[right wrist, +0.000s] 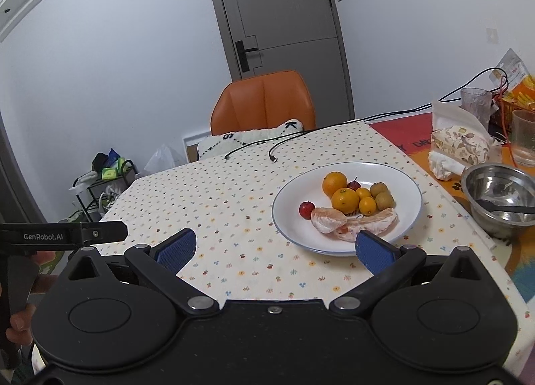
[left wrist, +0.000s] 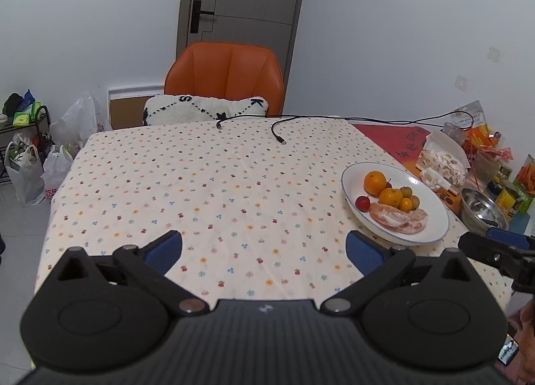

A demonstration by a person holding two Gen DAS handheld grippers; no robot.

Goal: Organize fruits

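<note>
A white plate (right wrist: 406, 214) (left wrist: 431, 227) on the flowered tablecloth holds two oranges (right wrist: 335, 183) (left wrist: 375, 183), small orange citrus (right wrist: 367, 205), brownish-green round fruits (right wrist: 384, 199), small red fruits (right wrist: 306, 209) (left wrist: 362, 202) and peeled pomelo segments (right wrist: 371, 222) (left wrist: 398, 217). My right gripper (right wrist: 277, 248) hangs open just in front of the plate's near rim, its right pad (right wrist: 372, 253) overlapping the rim in view. To the left of the plate, over bare cloth, my left gripper (left wrist: 264, 251) is open and holds nothing.
A steel bowl (right wrist: 501, 197) with a spoon stands right of the plate, with a wrapped bundle (right wrist: 458, 147), glasses (right wrist: 523, 137) and snack packets behind. Two black cables (left wrist: 277, 130) lie at the far edge. An orange chair (left wrist: 224, 77) with a cushion stands beyond.
</note>
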